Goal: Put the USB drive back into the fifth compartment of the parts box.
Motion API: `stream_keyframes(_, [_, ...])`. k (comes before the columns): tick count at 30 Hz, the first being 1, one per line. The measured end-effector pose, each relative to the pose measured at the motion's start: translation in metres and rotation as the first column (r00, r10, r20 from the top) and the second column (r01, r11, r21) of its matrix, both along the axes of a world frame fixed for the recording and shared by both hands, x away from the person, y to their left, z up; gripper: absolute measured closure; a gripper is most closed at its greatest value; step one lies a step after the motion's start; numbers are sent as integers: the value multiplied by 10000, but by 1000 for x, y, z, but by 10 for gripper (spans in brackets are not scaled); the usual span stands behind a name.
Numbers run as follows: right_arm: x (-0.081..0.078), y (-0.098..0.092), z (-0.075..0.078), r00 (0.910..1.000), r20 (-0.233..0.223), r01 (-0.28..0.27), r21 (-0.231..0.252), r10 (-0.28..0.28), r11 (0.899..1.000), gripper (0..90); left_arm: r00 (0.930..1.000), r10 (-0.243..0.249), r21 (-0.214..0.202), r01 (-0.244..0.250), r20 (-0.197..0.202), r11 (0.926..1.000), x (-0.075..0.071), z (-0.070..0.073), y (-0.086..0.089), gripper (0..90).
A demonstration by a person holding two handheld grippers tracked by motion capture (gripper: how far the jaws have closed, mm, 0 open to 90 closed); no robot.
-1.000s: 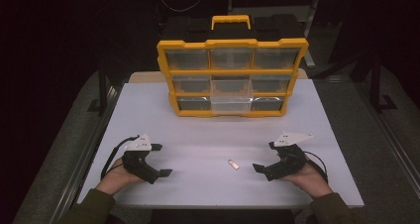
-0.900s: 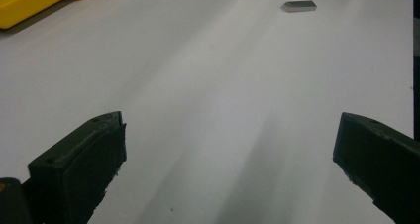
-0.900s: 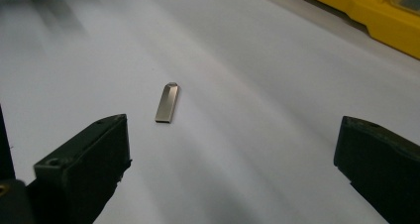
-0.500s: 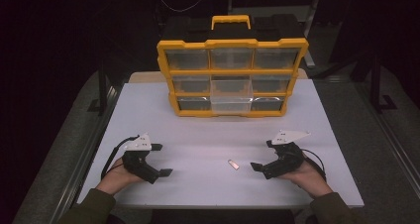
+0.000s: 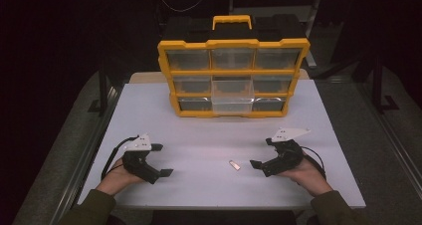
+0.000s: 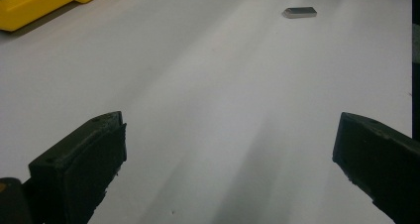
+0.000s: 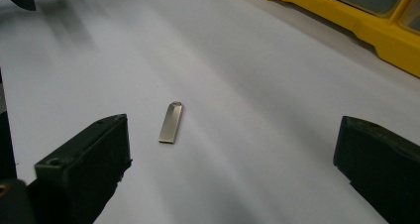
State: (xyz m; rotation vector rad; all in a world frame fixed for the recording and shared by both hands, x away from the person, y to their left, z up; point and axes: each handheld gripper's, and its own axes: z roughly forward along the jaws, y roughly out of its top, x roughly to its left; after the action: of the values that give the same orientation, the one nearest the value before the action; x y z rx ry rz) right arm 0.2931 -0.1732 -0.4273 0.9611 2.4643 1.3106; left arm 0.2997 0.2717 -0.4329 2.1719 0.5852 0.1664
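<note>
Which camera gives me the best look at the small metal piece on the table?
The right gripper view: the flat metal piece lies close, just ahead of the open jaws, with its rounded end visible. In the left gripper view it is small and far off near the top edge. The high view shows it as a speck beside the right gripper.

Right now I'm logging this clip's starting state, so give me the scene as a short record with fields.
surface: white table
organizer: yellow drawer organizer upright at the table's far side, nine clear drawers, black and yellow handle on top
drawer state: bottom middle drawer pulled forward
small item: flat metal USB stick lying on the table, untouched
left gripper: jaws wide open, empty
right gripper: jaws wide open, empty, closer to the stick
hands: one on each gripper, at the table's near edge
</note>
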Motion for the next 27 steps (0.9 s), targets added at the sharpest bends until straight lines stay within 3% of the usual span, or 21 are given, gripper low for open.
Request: stream_keyframes(27, [10, 13, 6, 9995, 21, -331, 100, 331, 9994, 5, 10000, 29, -23, -29, 55, 10000, -1, 0, 0, 0])
